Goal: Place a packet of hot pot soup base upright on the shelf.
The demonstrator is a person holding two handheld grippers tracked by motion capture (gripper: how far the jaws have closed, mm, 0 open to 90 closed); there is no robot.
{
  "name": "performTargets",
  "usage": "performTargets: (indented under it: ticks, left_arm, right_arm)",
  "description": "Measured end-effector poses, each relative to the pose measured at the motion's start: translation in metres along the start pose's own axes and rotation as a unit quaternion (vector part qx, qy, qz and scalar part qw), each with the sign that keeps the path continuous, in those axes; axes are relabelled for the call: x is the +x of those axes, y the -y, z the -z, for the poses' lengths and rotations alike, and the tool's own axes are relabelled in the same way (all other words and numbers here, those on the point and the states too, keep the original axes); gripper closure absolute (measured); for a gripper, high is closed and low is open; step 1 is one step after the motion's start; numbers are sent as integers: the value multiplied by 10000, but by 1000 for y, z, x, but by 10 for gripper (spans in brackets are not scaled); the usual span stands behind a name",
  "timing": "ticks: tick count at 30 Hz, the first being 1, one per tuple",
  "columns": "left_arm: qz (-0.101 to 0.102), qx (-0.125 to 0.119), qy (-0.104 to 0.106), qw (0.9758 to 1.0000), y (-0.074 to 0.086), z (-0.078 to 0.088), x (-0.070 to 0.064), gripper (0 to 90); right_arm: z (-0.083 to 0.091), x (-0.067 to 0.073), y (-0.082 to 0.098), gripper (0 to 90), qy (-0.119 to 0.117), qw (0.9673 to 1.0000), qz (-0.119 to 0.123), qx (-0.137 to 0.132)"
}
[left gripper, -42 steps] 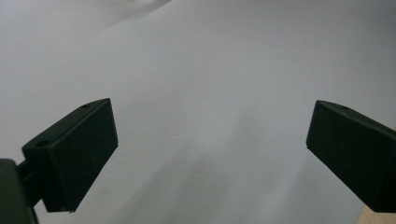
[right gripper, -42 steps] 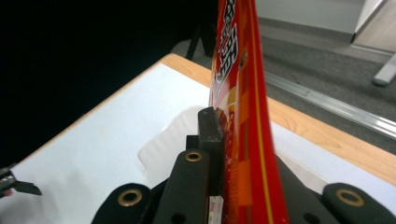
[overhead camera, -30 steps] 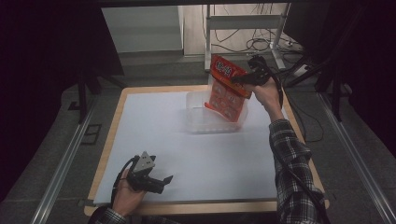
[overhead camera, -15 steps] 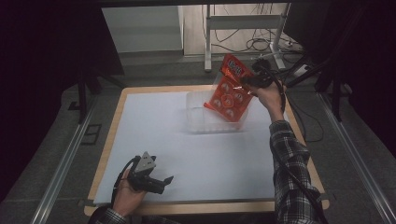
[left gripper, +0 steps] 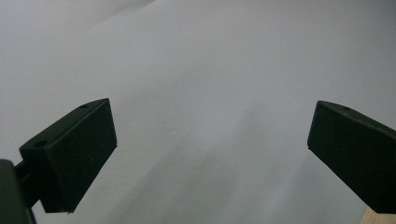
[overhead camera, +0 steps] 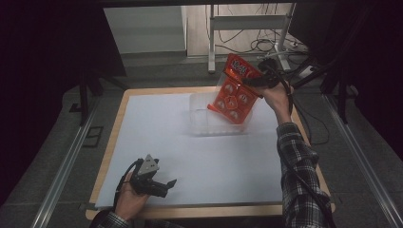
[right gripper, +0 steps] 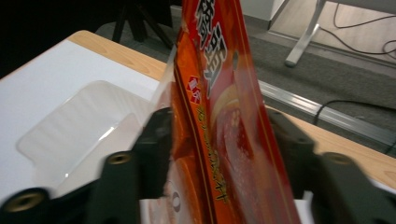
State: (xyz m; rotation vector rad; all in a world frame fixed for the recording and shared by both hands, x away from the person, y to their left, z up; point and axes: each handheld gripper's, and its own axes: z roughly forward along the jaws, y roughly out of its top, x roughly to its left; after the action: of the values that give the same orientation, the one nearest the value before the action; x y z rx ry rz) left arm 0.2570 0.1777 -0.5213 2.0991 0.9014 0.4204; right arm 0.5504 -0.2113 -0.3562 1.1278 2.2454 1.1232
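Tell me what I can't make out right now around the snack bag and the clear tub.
- Snack bag, right gripper view: lower end cut off by the bottom edge; print blurred.
- Right gripper, high view: jaw tips hidden behind the bag.
- Clear tub, high view: the bag covers its right side, so contents there are unseen.

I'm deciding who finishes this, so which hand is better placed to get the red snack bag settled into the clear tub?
Right. The right claw has the red snack bag between its jaws, which have just been opening, above the clear tub. The left claw rests open at the table's near edge, far away.
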Motion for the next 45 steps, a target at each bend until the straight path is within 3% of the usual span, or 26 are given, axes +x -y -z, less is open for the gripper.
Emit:
performTargets:
  ticks: [5, 9, 19, 26, 45]
  left_arm:
    - [11, 6, -17, 10000, 0, 0, 0, 12]
    - [5, 17, -27, 10000, 0, 0, 0, 11]
    - [-21, -24, -35, 10000, 0, 0, -1, 11]
    - [-66, -15, -38, 10000, 0, 0, -2, 11]
    - [-97, -153, 19, 9998, -1, 1, -4, 14]
  right_arm:
    - [4, -3, 2, 267, -224, 9994, -244, -130]
    - [7, -1, 1, 193, -159, 9998, -106, -107]
    - [18, 0, 2, 62, -363, 9992, -26, -157]
    - [23, 5, 4, 24, -379, 9993, 12, -48]
    - [40, 13, 14, 0, -218, 9995, 178, -167]
